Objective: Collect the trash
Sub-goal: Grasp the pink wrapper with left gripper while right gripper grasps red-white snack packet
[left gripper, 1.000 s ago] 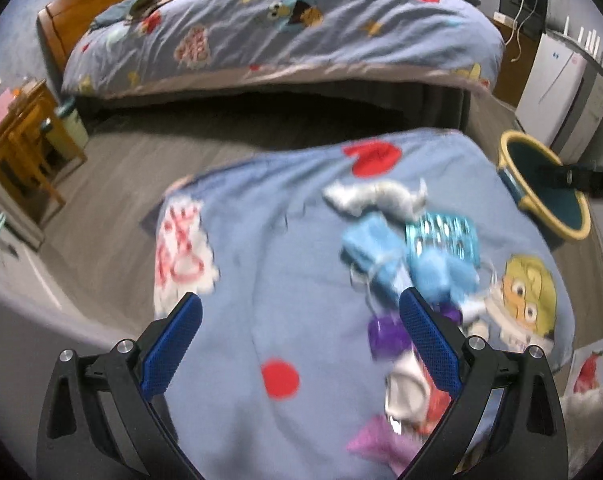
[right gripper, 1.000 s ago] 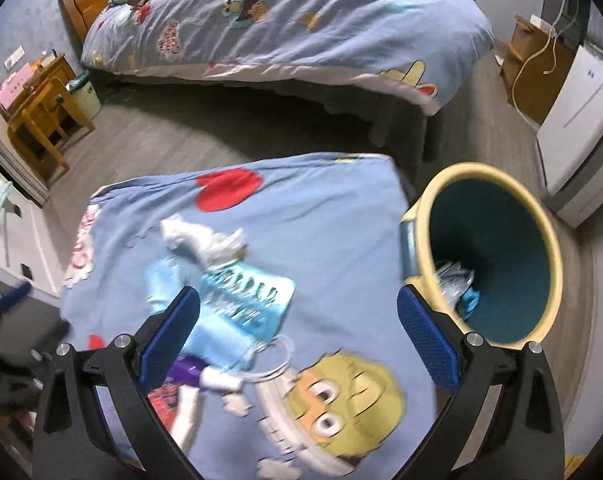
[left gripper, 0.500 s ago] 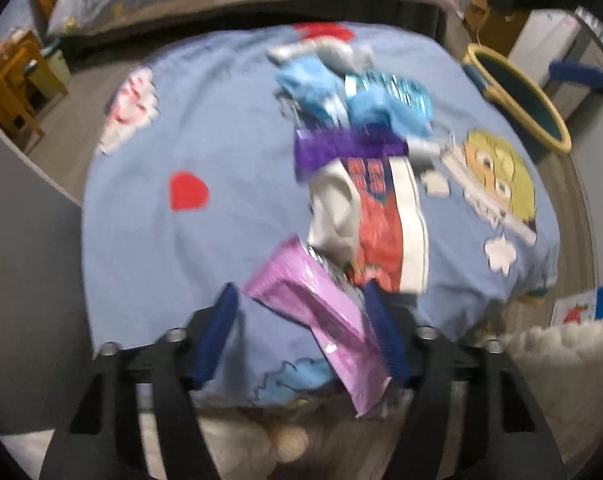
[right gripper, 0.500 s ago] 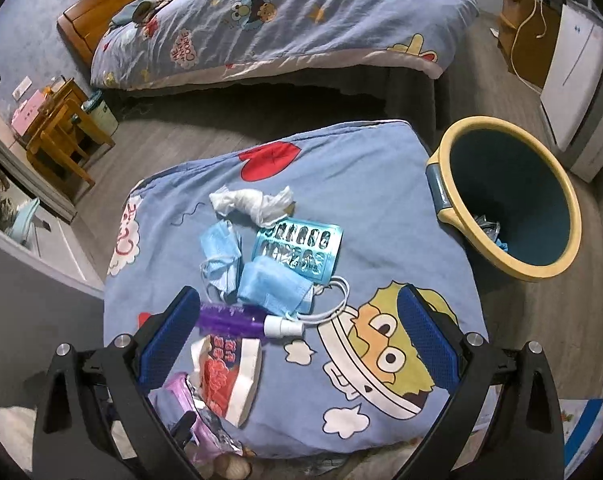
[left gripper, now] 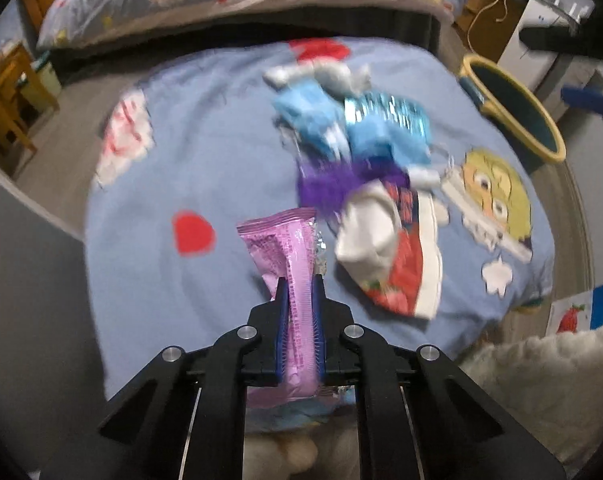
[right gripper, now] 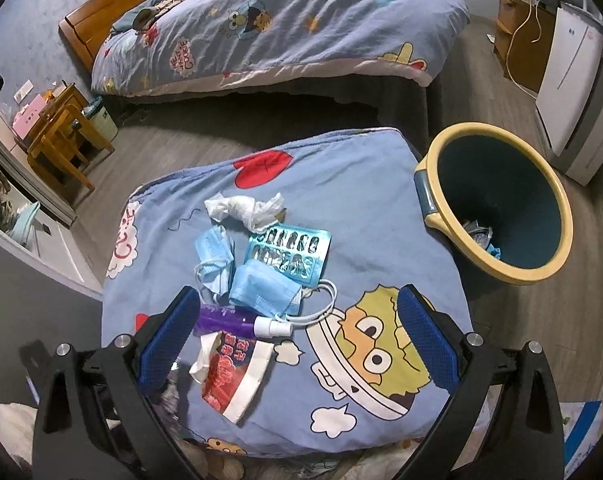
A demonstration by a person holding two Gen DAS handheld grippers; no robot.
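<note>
The left gripper pinches a pink wrapper between its blue pads, the wrapper standing up out of the closed jaws above the near edge of a blue cartoon-print cloth; only the left wrist view shows this grip, though blurred. The right wrist view gives the sharper look at the rest: the right gripper hangs spread wide and empty over the cloth, its pads framing a red-and-white snack packet and a purple bottle with a white cap. Just beyond lie two crumpled blue face masks, one touching a blue pill blister pack, and behind those a wad of white tissue. To the right of the cloth, on the wood floor, stands a yellow-rimmed bin with a dark teal inside; this view alone looks down into it, where a few scraps lie at the bottom. A bed with a matching cover fills the background.
</note>
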